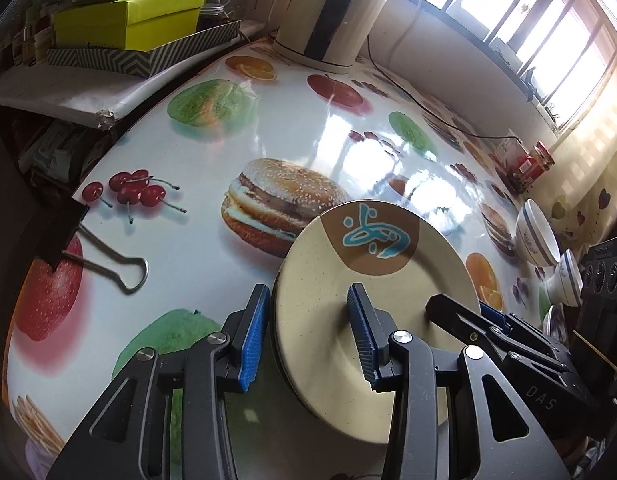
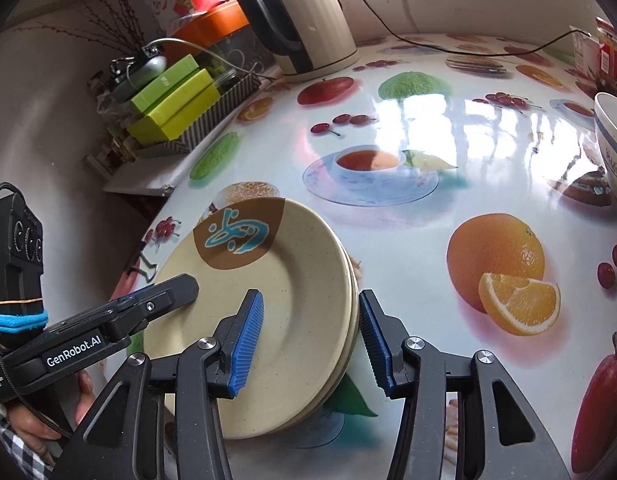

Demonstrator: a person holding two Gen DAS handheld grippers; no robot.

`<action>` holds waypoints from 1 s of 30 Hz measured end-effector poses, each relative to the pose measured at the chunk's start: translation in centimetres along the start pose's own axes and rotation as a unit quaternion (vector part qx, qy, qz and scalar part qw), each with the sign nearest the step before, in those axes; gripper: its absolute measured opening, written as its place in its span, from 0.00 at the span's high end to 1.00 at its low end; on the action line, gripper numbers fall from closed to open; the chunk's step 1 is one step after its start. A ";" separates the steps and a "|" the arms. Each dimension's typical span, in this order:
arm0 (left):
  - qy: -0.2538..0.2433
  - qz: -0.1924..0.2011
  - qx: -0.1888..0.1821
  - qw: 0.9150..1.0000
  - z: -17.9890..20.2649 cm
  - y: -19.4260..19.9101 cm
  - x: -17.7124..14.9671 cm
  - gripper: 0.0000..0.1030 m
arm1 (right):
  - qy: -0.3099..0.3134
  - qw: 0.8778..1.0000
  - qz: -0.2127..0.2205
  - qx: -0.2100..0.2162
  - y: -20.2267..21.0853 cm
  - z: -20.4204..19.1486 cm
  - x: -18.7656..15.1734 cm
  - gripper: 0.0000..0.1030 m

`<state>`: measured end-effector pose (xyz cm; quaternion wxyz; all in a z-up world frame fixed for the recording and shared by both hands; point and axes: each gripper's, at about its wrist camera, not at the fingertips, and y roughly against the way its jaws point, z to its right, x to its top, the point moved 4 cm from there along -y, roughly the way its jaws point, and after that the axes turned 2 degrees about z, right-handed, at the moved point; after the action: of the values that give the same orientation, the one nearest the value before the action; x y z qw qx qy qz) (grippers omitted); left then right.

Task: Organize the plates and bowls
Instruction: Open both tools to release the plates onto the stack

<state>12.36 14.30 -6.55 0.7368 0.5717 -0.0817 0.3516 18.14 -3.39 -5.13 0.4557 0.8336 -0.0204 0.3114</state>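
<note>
While you hold both grippers over the table (image 1: pixel 292 128), the plates (image 2: pixel 268 304) sit as a short stack near its left edge, on the glossy fruit-and-burger print. The top plate (image 1: pixel 372 280) is cream with a brown patch bearing a blue mark, and that patch faces away from you.

Left gripper (image 1: pixel 308 336): the jaws straddle the left rim of the stack. One blue pad sits outside the rim, the other over the top plate's inner face. The outer pad lies just beside the rim; you cannot tell whether either pad presses, so treat the grip as unconfirmed.

Right gripper (image 2: pixel 310 344): the jaws straddle the right rim in the same way, with the left pad over the plate's face and the right pad outside the stack. A visible gap separates the right pad from the rim, so the jaws stand apart and clamp nothing.

Two bowls (image 1: pixel 538 236) rest on their sides near the table's right edge, well apart from the plates.

A binder clip (image 1: pixel 108 264) grips the left edge. A kettle (image 2: pixel 304 20) stands at the far edge, with green boxes (image 1: pixel 128 24) beyond the far left corner.
</note>
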 end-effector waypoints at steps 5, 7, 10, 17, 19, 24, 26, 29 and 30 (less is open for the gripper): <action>-0.010 -0.008 -0.005 1.000 0.6 -1.3 1.5 0.60 | -0.008 1.000 0.002 -0.010 -0.6 1.2 1.7 0.53; -0.013 -0.009 -0.008 1.000 0.9 -1.8 2.0 0.60 | -0.012 1.000 0.003 -0.013 -0.9 1.6 2.3 0.53; -0.017 -0.009 -0.008 1.000 1.3 -2.4 2.8 0.60 | -0.018 1.000 0.005 -0.018 -1.2 2.2 3.1 0.53; -0.036 -0.011 -0.009 0.999 2.6 -3.9 4.6 0.60 | -0.032 0.999 0.011 -0.026 -1.5 3.4 4.5 0.53; -0.052 -0.008 -0.003 0.999 3.1 -4.2 5.1 0.60 | -0.027 0.999 0.014 -0.033 -1.5 3.5 4.9 0.53; -0.068 -0.002 0.009 0.998 3.5 -4.3 5.5 0.60 | -0.024 0.999 0.015 -0.036 -1.6 3.7 5.3 0.53; -0.072 0.001 0.020 0.997 3.4 -4.1 5.5 0.60 | -0.025 0.999 0.016 -0.040 -1.6 3.7 5.3 0.53; -0.082 0.009 0.042 0.996 3.4 -3.5 5.3 0.60 | -0.021 0.998 0.021 -0.056 -1.1 3.8 5.3 0.52; -0.083 0.013 0.049 0.995 3.3 -3.2 5.3 0.60 | -0.017 0.998 0.025 -0.061 -0.8 3.8 5.3 0.52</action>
<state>19.11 13.26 -5.17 0.6944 0.6329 -0.1324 0.3159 24.56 -4.49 -4.36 0.4971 0.8088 -0.0678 0.3069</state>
